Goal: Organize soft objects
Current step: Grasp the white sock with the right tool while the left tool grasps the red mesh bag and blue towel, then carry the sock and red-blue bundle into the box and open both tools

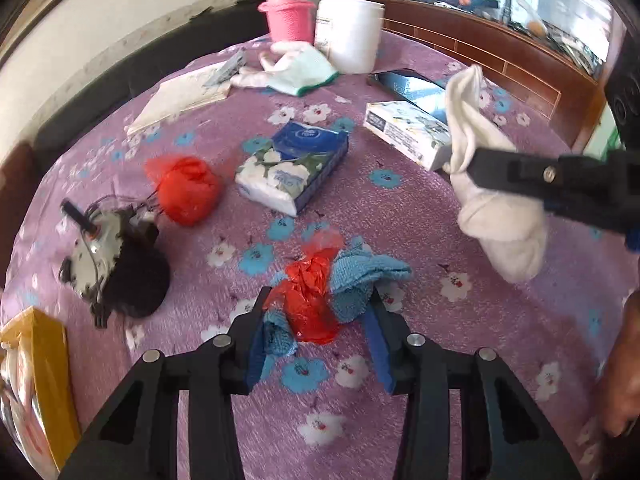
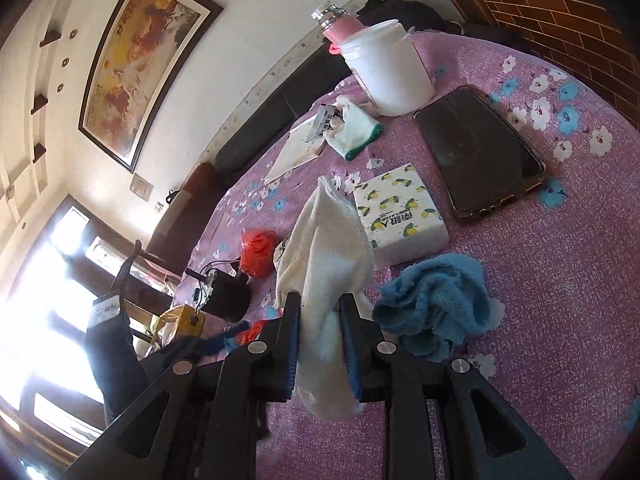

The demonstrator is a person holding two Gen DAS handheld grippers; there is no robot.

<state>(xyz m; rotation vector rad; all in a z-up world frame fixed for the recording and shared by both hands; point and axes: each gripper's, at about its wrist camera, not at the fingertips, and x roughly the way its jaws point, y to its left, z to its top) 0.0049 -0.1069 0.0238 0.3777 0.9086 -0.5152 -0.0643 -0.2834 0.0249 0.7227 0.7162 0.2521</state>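
Right wrist view shows the right tool (image 2: 320, 320) clamped on a white cloth (image 2: 324, 252), which hangs from the fingers above the surface (image 2: 560, 300) with one end standing up past the tips and the other drooping below. Just beside it on the surface lies the blue towel (image 2: 436, 304), crumpled, with a tissue pack (image 2: 400, 216) and a phone (image 2: 480, 152) beyond.

Left wrist view has the left tool (image 1: 316, 312) with its fingers apart around a bundle of blue towel and a red bag (image 1: 310, 300); the pads flank the bundle but I cannot tell whether they press it yet. A second red bag (image 1: 184, 190) and a blue tissue pack (image 1: 292, 168) lie farther out, and a glove (image 1: 296, 68) rests near the white jar (image 1: 348, 32).

To do this step well, I judge the left tool should close on towel and bag together, deep enough that the slick plastic cannot slide out (thin film tends to escape a shallow pinch). The right should keep the cloth high, clear of the bundle, so the trailing end does not drag over it.
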